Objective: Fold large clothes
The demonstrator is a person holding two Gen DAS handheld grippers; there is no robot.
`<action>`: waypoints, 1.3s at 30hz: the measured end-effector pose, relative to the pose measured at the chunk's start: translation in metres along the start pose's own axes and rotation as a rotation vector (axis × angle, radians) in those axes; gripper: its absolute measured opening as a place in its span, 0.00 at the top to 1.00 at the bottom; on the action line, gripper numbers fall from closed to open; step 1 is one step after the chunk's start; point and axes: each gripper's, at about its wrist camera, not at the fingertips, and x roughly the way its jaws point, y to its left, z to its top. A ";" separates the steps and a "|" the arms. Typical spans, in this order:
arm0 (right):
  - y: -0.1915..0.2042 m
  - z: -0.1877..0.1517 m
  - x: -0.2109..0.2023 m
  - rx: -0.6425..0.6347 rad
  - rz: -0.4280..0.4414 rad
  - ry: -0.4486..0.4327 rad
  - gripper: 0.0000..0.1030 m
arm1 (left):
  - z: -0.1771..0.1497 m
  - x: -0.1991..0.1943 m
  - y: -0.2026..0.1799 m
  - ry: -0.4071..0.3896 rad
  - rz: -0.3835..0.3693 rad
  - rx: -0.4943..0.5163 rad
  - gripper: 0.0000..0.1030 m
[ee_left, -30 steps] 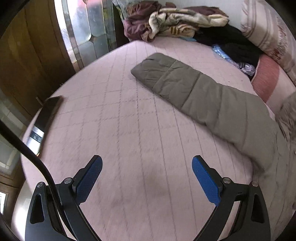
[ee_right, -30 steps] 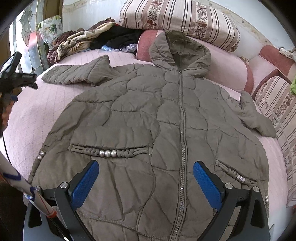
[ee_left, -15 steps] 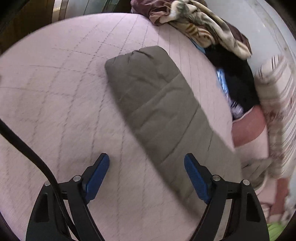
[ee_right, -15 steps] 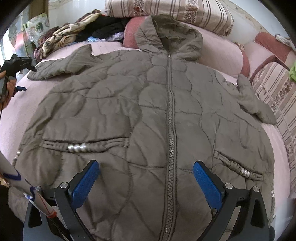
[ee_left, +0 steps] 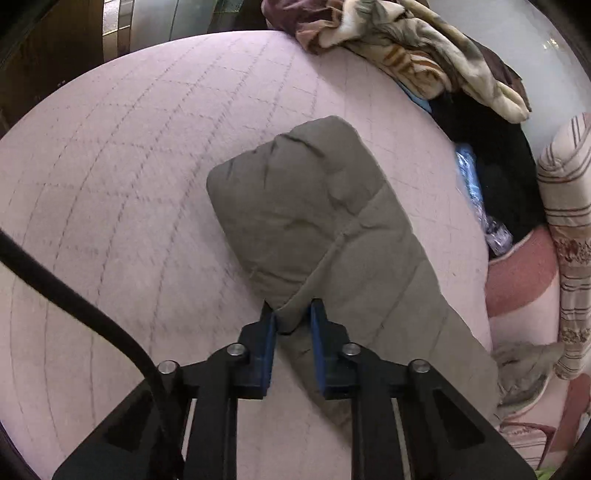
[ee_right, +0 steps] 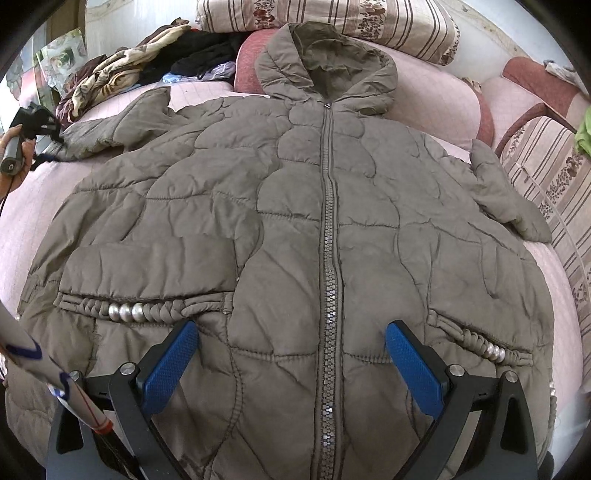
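Observation:
A large olive-brown quilted hooded coat lies zipped and face up on the pink bedspread, hood toward the pillows. Its left sleeve stretches out over the spread. My left gripper is shut on the sleeve's near edge a short way back from the cuff; it also shows in the right wrist view at the far left. My right gripper is open and empty, low over the coat's lower front, straddling the zipper. The right sleeve lies folded in at the coat's side.
A heap of blankets and dark clothes sits at the bed's far corner, beside a plastic bag. Striped pillows and pink bolsters line the head. A striped cushion runs along the right. A black cable crosses the left view.
My left gripper moved in to the sleeve and closed on its edge; it was open before. My right gripper moved forward and lower over the coat, staying open.

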 end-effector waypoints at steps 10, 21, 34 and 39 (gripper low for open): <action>-0.029 -0.003 -0.039 0.080 -0.010 -0.098 0.00 | -0.079 -0.084 -0.107 -0.017 -0.185 0.293 0.92; -0.091 -0.025 -0.065 0.227 -0.061 -0.101 0.00 | -0.291 -0.078 -0.218 0.134 -0.255 0.725 0.95; -0.096 0.015 -0.060 0.267 0.129 -0.088 0.00 | -0.344 -0.127 -0.111 -0.276 0.029 0.698 0.43; -0.046 0.080 -0.022 0.226 0.252 -0.034 0.02 | -0.305 -0.124 -0.064 -0.329 0.134 0.584 0.39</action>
